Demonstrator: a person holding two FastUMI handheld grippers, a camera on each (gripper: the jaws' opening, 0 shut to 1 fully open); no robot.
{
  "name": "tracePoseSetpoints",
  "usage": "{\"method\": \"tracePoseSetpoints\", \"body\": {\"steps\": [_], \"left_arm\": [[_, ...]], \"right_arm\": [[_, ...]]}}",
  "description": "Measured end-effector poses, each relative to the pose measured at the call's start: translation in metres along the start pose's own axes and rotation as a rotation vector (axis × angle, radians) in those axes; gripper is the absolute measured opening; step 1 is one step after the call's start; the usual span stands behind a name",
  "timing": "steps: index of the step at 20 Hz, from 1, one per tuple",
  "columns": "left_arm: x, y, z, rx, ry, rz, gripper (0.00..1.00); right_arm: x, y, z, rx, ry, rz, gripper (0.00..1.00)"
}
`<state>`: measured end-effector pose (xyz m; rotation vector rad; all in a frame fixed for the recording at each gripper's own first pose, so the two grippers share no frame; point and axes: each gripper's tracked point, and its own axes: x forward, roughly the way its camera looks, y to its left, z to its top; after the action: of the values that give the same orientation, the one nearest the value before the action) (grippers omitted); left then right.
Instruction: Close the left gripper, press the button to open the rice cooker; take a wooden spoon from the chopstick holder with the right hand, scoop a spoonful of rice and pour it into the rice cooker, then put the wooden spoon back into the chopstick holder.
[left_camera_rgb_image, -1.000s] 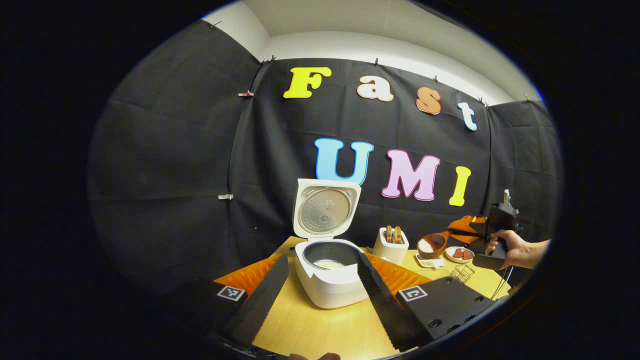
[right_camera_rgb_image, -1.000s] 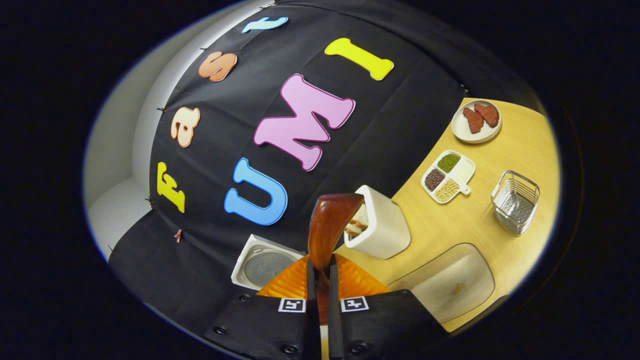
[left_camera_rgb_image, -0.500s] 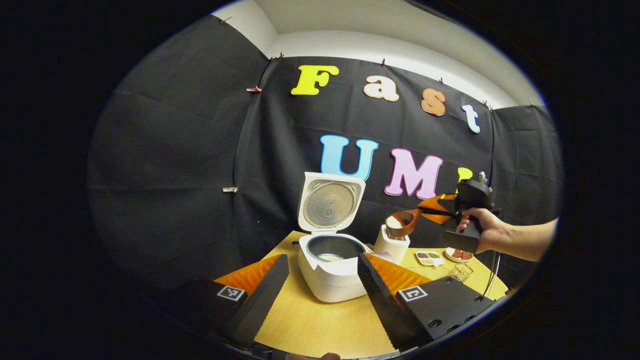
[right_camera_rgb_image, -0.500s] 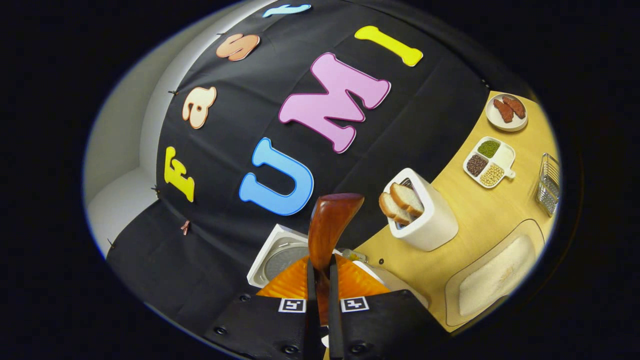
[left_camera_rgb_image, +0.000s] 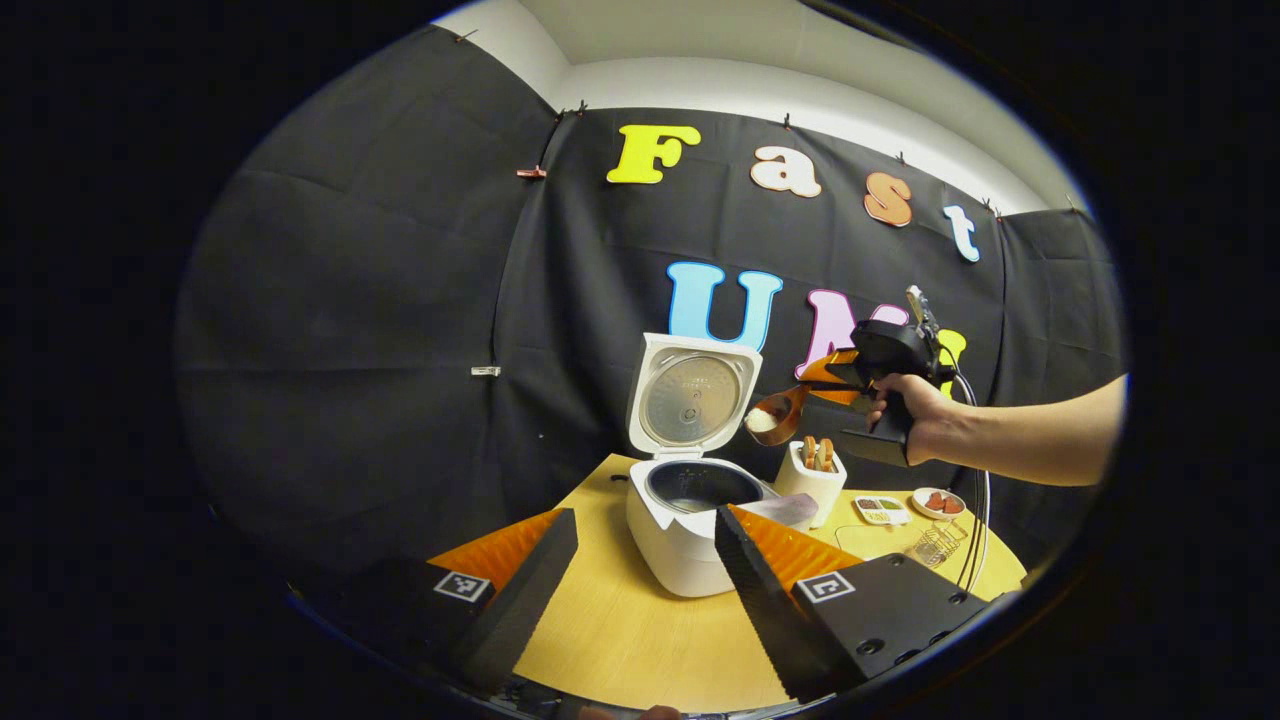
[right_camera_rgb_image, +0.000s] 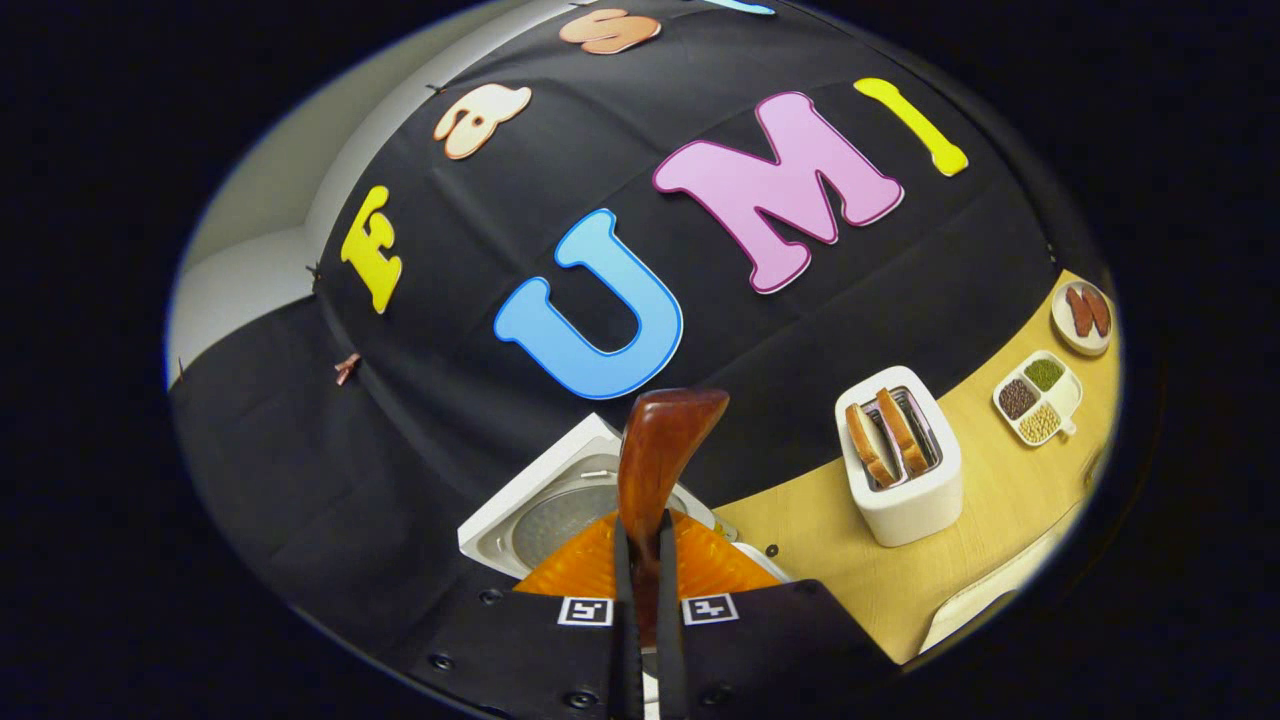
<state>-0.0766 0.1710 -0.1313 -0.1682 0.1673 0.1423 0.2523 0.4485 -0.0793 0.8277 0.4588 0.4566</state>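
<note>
the right gripper is clamped on the wooden spoon, rice-laden bowl raised beside the rice cooker's upright lid; left gripper gapes apart before it, table bare between.

Black cloth drapes the booth's walls, a white wall above it; the table is pale wood.

The left gripper view sat low over the table, level, facing the rice cooker at centre frame. The right gripper view looked down from higher, tilted, much nearer. Both shared the cooker's lid and the toaster.
</note>
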Motion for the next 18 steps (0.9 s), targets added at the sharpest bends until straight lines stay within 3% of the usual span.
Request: {"method": "tracePoseSetpoints", "body": {"steps": [8, 18], "left_arm": [[0.000, 0.012, -0.013, 0.025, 0.017, -0.006, 0.95], [-0.010, 0.022, -0.021, 0.000, 0.026, 0.007, 0.96]], "right_arm": [[0.026, 0.014, -0.024, -0.210, 0.012, -0.027, 0.10], [0.027, 0.052, -0.039, -0.542, 0.037, 0.046, 0.10]]}}
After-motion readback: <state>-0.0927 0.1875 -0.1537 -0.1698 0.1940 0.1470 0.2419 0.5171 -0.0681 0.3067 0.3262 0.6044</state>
